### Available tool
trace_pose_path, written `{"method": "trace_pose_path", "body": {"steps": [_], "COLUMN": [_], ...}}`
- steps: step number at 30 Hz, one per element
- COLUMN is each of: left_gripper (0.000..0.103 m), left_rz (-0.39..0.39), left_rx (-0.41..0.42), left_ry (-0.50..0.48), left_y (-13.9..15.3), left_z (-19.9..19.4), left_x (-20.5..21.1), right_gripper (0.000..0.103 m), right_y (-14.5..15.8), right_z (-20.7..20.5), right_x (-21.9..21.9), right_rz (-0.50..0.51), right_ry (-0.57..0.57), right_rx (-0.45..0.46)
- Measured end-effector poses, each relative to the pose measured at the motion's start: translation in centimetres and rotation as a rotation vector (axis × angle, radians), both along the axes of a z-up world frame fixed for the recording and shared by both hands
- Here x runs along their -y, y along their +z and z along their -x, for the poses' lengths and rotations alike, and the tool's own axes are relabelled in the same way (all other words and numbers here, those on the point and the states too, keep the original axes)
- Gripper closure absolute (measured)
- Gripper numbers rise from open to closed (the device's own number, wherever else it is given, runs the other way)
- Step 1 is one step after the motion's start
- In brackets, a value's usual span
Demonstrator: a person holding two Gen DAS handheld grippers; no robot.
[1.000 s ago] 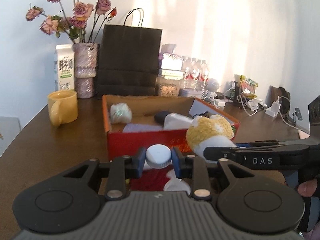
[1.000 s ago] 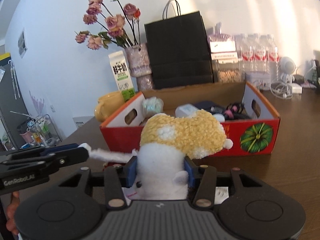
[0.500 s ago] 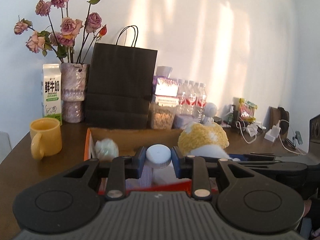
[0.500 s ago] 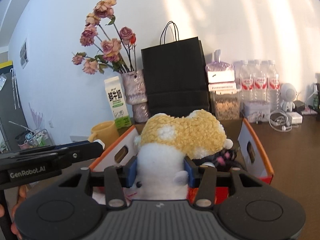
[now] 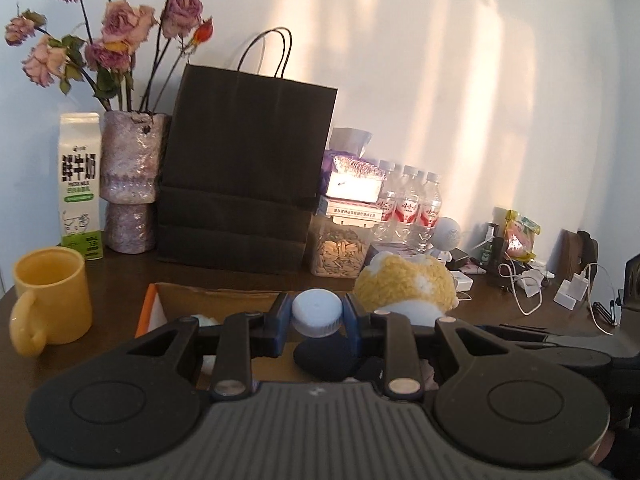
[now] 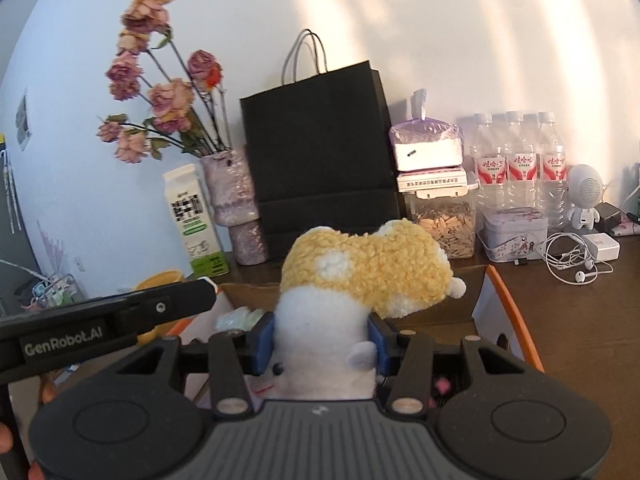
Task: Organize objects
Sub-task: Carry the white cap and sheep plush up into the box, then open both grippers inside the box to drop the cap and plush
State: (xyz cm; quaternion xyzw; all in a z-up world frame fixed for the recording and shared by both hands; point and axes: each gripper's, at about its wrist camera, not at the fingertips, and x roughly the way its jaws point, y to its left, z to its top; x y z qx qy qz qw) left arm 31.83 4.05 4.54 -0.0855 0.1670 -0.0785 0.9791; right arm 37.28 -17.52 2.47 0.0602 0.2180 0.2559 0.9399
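Observation:
My left gripper is shut on a bottle with a pale blue-white cap, held above the open cardboard box. My right gripper is shut on a yellow-and-white plush toy, held over the same box; the toy also shows in the left wrist view. Inside the box I see a dark rounded object and a pale crumpled item. The left gripper's body crosses the right wrist view at the left.
On the dark wooden table stand a yellow mug, a milk carton, a vase of dried roses, a black paper bag, a seed jar, water bottles, a tin, and chargers with cables.
Both grippers have risen and moved forward over the box with their loads. The box's red front has dropped out of view below them. Both stay shut.

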Motion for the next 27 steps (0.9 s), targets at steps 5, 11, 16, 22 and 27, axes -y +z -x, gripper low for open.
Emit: {"method": "trace_pose_path", "body": {"steps": [5, 11, 16, 22, 27], "left_gripper": [0.074, 0.074, 0.021, 0.000, 0.000], "left_rz": [-0.008, -0.024, -0.027, -0.040, -0.039], "left_rx": [-0.031, -0.072, -0.083, -0.062, -0.069], "left_ry": [-0.001, 0.003, 0.036, 0.096, 0.099], "left_y": [-1.0, -2.2, -2.4, -2.1, -2.0], "left_z": [-2.2, -3.4, -3.4, -3.1, -3.1], "left_x": [-0.4, -0.8, -0.9, -1.1, -1.2], "right_gripper": [0.057, 0.057, 0.017, 0.000, 0.000], "right_y": [-1.3, -2.6, -3.0, -2.8, -2.8], "right_z": [-2.8, -4.3, -4.3, -3.9, -4.0], "right_x": [0.5, 0.8, 0.7, 0.8, 0.8], "right_rz": [0.002, 0.012, 0.026, 0.043, 0.048], "right_ry": [-0.020, -0.023, -0.024, -0.062, -0.062], "right_rx": [-0.040, -0.084, -0.093, -0.068, -0.072]}}
